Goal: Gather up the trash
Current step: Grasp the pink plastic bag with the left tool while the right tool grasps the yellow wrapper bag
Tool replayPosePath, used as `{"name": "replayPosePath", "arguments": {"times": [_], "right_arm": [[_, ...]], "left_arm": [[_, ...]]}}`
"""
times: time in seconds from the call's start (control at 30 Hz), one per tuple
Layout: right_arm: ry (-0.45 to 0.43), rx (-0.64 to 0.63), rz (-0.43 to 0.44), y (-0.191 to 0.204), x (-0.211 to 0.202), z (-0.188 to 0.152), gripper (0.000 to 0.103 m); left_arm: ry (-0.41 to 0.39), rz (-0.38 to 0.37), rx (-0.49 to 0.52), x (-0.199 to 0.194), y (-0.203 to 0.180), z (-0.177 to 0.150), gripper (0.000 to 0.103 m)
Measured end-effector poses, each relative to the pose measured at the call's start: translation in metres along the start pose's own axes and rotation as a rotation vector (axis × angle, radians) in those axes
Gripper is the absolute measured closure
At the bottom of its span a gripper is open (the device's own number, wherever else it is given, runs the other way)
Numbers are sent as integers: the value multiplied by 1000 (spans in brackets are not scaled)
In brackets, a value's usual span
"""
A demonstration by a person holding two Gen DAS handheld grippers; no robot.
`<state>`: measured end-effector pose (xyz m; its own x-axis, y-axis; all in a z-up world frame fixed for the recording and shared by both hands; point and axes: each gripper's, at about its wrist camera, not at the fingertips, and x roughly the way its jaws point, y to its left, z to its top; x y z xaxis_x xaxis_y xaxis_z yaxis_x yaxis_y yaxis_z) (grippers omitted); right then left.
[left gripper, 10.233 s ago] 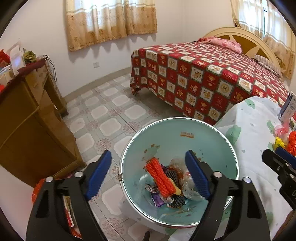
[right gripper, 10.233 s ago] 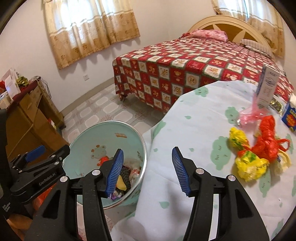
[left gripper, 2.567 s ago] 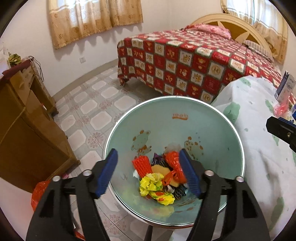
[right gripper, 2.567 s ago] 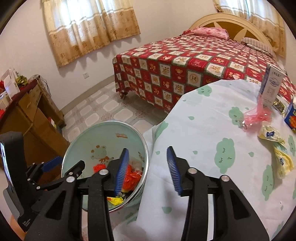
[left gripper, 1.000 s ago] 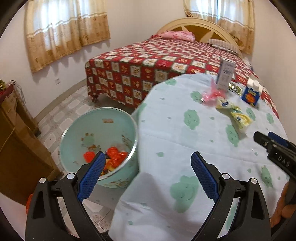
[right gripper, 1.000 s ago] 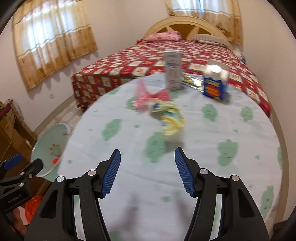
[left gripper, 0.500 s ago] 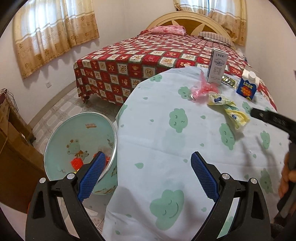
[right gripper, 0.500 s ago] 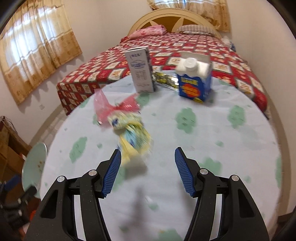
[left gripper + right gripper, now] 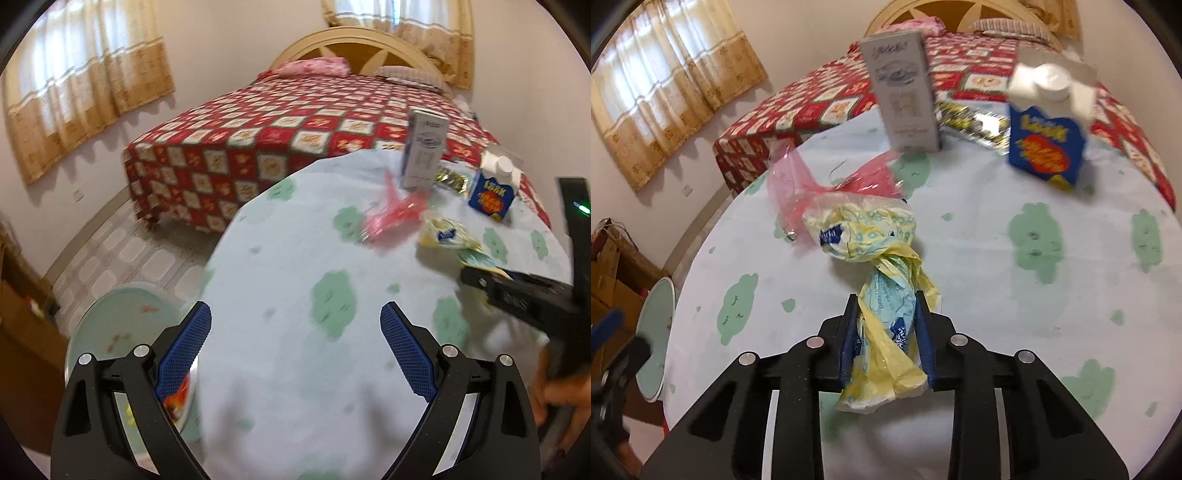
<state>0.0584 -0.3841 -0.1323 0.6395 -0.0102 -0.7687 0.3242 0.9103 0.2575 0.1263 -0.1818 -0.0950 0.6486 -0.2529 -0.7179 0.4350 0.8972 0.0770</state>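
Right gripper (image 9: 886, 332) clamped on crumpled yellow-and-blue plastic wrapper (image 9: 882, 295); left gripper (image 9: 295, 343), jaws apart, above cloud-patterned tablecloth (image 9: 295, 369).

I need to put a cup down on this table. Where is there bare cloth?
Bare cloth lies ahead of the left claw, toward the bin. The far side is crowded: pink bag, yellow wrapper in the right claw, grey carton, blue carton.

The left wrist view looks from the counter's (image 9: 280, 369) near edge across it toward the bed (image 9: 295, 122), while the right wrist view sits low and close over the same counter (image 9: 997, 258), both sharing the two cartons and the bed (image 9: 812, 99).
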Motion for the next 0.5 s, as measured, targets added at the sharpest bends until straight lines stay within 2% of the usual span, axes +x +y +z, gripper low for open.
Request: {"name": "replayPosePath", "arguments": {"times": [0.17, 0.37, 0.47, 0.5], "right_arm": [[-69, 48, -107, -45, -33, 2, 73], [-79, 117, -171, -92, -34, 15, 73], [-71, 128, -159, -101, -32, 18, 73], [-71, 123, -153, -101, -32, 19, 73]], "left_arm": [[-26, -62, 26, 31, -30, 29, 12], [-55, -82, 66, 82, -69, 67, 14], [-28, -107, 27, 106, -79, 79, 27], [-12, -129, 10, 113, -81, 81, 36]]}}
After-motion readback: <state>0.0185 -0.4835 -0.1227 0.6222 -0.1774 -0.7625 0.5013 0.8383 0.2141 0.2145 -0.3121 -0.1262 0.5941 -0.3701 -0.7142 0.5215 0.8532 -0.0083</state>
